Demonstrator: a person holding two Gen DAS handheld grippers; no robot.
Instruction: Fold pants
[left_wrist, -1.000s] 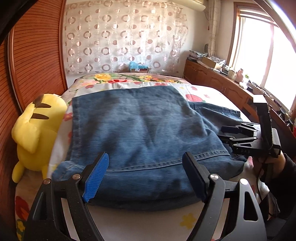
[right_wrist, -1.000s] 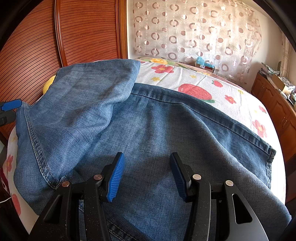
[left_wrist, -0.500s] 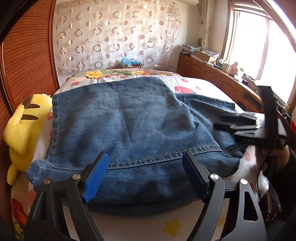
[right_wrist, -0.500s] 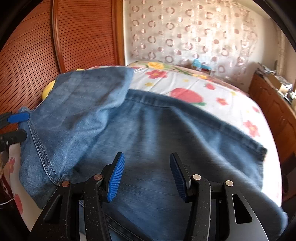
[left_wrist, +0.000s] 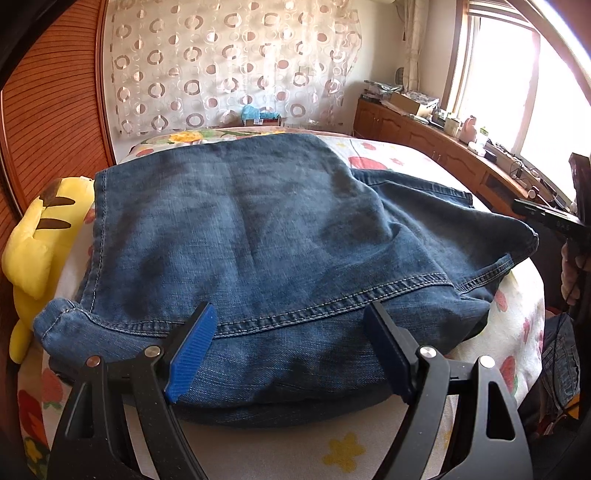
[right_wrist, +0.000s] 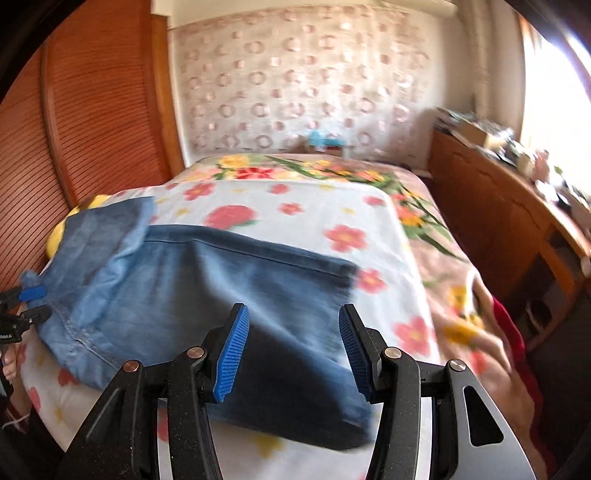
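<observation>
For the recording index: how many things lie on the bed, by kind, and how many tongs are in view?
Jeans: 1
Yellow plush toy, at the bed's edge beside the jeans: 1
Tongs: 2, the left tongs and the right tongs, both open with nothing gripped
Total: 4

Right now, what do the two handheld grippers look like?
Both match: the left gripper and right gripper have matte black speckled frames with silver rivets and two ribbed blue finger pads. From the side, the right one bears small white lettering, unreadable.
</observation>
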